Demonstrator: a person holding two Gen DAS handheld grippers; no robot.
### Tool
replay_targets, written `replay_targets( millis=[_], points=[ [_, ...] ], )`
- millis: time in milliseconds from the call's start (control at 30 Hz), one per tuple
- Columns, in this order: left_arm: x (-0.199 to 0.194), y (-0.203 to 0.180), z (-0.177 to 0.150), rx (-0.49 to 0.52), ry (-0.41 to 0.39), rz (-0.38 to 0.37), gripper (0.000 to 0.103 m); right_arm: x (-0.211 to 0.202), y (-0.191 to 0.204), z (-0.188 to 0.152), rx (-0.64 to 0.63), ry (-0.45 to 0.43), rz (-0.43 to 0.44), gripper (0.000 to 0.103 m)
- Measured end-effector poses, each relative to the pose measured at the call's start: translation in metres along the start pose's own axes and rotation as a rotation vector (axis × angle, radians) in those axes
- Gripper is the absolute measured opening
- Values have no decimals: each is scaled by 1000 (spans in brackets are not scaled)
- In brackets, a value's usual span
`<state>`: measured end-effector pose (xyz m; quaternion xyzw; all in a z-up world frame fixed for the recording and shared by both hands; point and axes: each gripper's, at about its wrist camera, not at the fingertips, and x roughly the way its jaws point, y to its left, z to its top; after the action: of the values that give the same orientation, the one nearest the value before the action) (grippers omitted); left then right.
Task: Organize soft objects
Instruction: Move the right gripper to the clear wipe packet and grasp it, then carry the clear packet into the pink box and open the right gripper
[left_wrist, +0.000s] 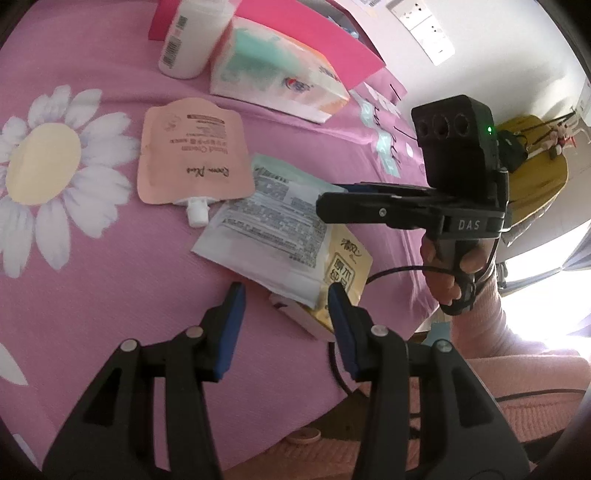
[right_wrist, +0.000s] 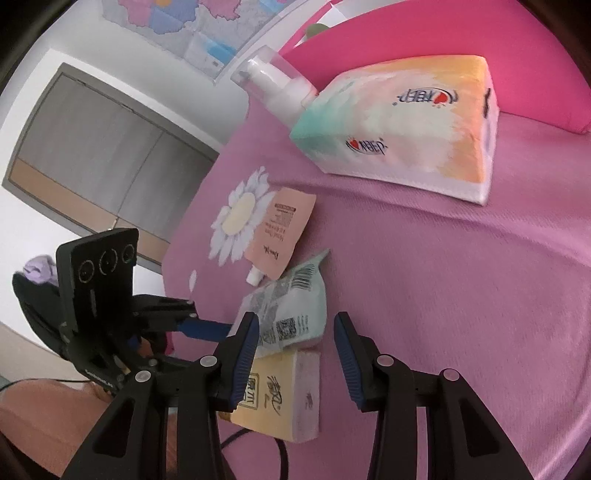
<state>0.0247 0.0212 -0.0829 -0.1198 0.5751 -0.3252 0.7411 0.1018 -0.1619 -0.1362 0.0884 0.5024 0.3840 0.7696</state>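
Both my left gripper and right gripper have jaws apart, empty, above the yellow tissue pack

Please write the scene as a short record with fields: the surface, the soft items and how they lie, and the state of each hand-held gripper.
surface: pink bedsheet with daisy print
far items: white bottle, tissue pack
pouch: peach pouch, flat, cap toward camera
stack: white-green packet lying on yellow tissue pack
left hand-held gripper: open, holding nothing
right hand-held gripper: open, holding nothing
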Motion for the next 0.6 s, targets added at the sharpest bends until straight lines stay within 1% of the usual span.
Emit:
replay_targets(
  millis=[67,167,267,333,400,600],
  points=[
    [-1,3,1,-10,-5,-4,48,1,-2,2,5,-9,6,42],
    [-2,6,2,-19,-17,-4,48,-1,-2,2,-4,-14,-2,30],
    [0,3,5,-14,-22,-14,45,-2,2,-1,-20,-36,-12,24],
    [1,0,6,2,-29,-6,45,-9,5,-4,-37,-51,-24,20],
    [1,-4,7,14,-32,-12,42,-16,9,-7,-50,-73,-36,16],
    [-2,-25,16,71,-53,-47,42,-46,18,-15,-85,-138,-77,16]
  ],
)
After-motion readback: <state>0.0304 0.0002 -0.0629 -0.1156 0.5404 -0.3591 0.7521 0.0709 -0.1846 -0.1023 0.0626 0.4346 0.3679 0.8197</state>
